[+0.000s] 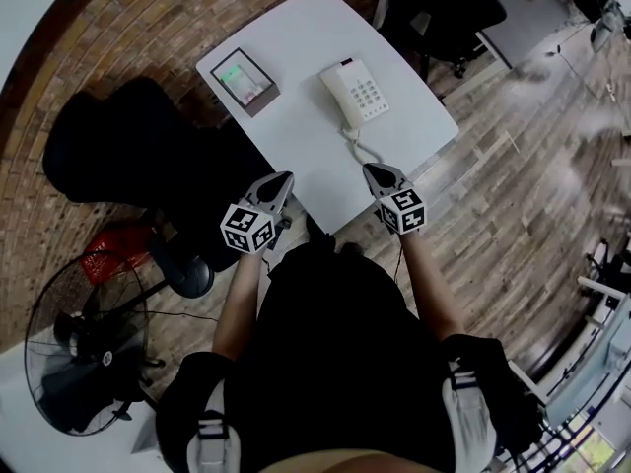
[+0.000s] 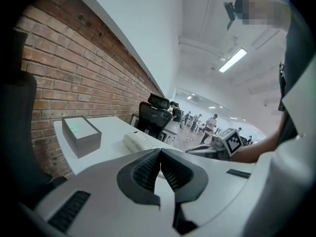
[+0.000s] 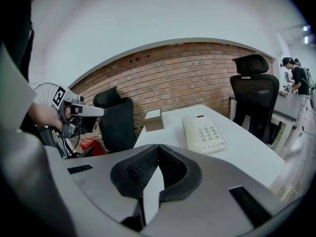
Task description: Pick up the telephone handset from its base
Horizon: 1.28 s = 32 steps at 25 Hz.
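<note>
Left tongs (image 1: 286, 177) and right tongs (image 1: 373, 170) are hovering at the counter's (image 1: 296, 138) near edge; the handset (image 1: 336, 95) is resting on its base (image 1: 367, 93), farther in. Left gripper view: jaws are pressing together, empty. Right gripper view: jaws are likewise touching, holding nothing.

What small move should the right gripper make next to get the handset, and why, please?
Probably open the right gripper: its jaws are shut and empty, hovering at the table's near edge, while the handset lies on its base ahead, untouched.
</note>
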Tool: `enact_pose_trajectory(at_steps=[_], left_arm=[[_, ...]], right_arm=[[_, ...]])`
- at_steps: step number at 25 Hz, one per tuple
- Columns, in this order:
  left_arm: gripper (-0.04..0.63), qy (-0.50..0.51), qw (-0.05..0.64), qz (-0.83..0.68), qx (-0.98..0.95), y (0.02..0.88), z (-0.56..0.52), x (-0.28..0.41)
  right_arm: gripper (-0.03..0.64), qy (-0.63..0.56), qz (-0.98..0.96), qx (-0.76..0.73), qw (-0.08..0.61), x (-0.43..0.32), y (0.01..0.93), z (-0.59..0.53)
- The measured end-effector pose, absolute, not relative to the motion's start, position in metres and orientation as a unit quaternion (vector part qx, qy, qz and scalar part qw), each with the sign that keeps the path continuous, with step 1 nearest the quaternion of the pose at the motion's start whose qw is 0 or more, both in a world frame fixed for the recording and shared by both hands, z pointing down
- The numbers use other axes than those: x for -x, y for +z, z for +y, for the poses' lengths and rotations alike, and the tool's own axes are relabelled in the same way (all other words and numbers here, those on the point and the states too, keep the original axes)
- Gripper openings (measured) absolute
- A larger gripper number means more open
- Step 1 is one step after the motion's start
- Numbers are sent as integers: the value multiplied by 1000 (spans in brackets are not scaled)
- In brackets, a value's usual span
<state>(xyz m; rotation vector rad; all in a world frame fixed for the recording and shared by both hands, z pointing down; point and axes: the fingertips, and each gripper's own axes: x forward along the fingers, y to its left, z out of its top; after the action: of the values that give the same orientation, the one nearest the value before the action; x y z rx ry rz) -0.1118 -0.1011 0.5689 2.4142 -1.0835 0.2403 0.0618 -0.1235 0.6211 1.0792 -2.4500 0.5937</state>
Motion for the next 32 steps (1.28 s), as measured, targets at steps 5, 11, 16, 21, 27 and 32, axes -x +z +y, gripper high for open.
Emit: enact_pose_trajectory(at_steps=[5,11,16,21,27,32], left_arm=[[20,94,232,-375,-893,569,-127,125],[20,104,232,-354,-900,578,-150,139],[20,99,237,-351,-901,579,-158,142],[20,97,244,-362,-894,585,-162,144],[20,98,249,-383,-884,585,-165,144],[20,106,252,-394,-878,589,-170,145]], right_arm=[[-3,204,-868,-407,199,-51,627,-146],[-3,190,-863,-424,200,-33,620,-166],[-3,188,-858,-428,214,-33,622,-179],[-2,184,-861,-423,216,-32,619,-198],[-2,185,-861,-417,224,-34,624,-224],[-2,185,-862,-413,227,-38,636,-242]])
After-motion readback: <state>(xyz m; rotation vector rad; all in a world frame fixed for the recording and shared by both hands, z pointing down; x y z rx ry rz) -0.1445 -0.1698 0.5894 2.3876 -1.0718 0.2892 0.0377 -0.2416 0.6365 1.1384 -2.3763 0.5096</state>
